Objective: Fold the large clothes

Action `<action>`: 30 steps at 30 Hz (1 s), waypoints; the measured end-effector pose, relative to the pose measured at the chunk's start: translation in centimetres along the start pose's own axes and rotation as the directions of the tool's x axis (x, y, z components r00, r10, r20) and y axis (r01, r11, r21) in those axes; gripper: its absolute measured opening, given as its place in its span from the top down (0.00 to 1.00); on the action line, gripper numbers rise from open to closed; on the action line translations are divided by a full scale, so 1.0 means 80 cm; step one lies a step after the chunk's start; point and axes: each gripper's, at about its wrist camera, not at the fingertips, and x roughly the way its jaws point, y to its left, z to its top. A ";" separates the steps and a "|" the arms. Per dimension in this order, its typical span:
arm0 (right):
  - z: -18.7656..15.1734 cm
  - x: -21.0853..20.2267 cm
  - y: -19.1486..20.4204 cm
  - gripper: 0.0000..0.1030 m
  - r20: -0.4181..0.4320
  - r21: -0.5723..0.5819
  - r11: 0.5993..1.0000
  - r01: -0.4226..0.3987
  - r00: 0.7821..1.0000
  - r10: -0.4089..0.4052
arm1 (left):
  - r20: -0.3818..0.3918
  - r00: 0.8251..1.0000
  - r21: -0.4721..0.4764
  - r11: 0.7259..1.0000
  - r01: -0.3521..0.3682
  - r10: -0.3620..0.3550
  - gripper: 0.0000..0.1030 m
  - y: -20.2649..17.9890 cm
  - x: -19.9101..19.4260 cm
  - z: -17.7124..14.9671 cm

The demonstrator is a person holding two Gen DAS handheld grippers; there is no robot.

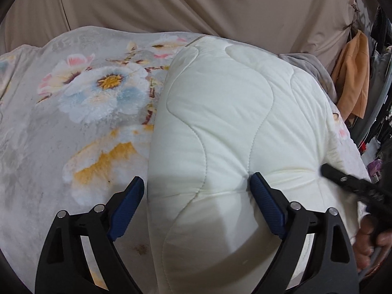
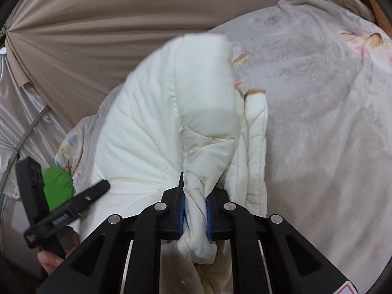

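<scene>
A thick cream quilted garment (image 1: 220, 122) lies folded on a floral bedspread (image 1: 73, 122). My left gripper (image 1: 196, 191) is open, its blue pads astride the near edge of the quilted piece, with fabric between the jaws. My right gripper (image 2: 194, 208) is shut on a bunched fold of the cream quilted garment (image 2: 171, 112) and holds it lifted above the bed. The right gripper also shows in the left wrist view (image 1: 348, 183) at the right, and the left gripper shows in the right wrist view (image 2: 63, 203) at the lower left.
The grey floral bedspread (image 2: 318, 122) covers the bed. A beige pleated curtain (image 1: 196, 5) hangs behind it. An orange cloth (image 1: 352, 78) and dark clutter hang at the right edge. A green item (image 2: 57, 186) sits by the bed's left side.
</scene>
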 end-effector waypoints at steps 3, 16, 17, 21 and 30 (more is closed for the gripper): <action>-0.002 -0.046 0.036 0.86 0.087 -0.107 0.993 0.047 0.996 -0.038 | 0.015 1.000 0.011 1.000 -0.028 0.027 0.16 -0.001 -0.003 0.001; -0.036 -0.055 0.086 0.98 0.124 -0.319 0.919 0.231 0.972 -0.201 | 0.015 0.999 0.025 0.999 -0.044 0.044 0.16 -0.008 -0.001 0.001; -0.039 -0.028 0.077 0.98 0.065 -0.320 0.911 0.259 0.966 -0.252 | 0.016 0.999 0.026 0.999 -0.047 0.047 0.16 -0.009 -0.001 0.000; -0.042 0.001 0.046 1.00 -0.018 -0.250 0.932 0.263 0.961 -0.276 | 0.014 0.999 0.045 0.998 -0.053 0.053 0.15 -0.017 -0.003 -0.001; -0.056 0.024 0.053 1.00 -0.052 -0.332 0.904 0.269 0.952 -0.302 | 0.015 0.998 0.048 0.997 -0.058 0.057 0.14 -0.019 -0.003 -0.001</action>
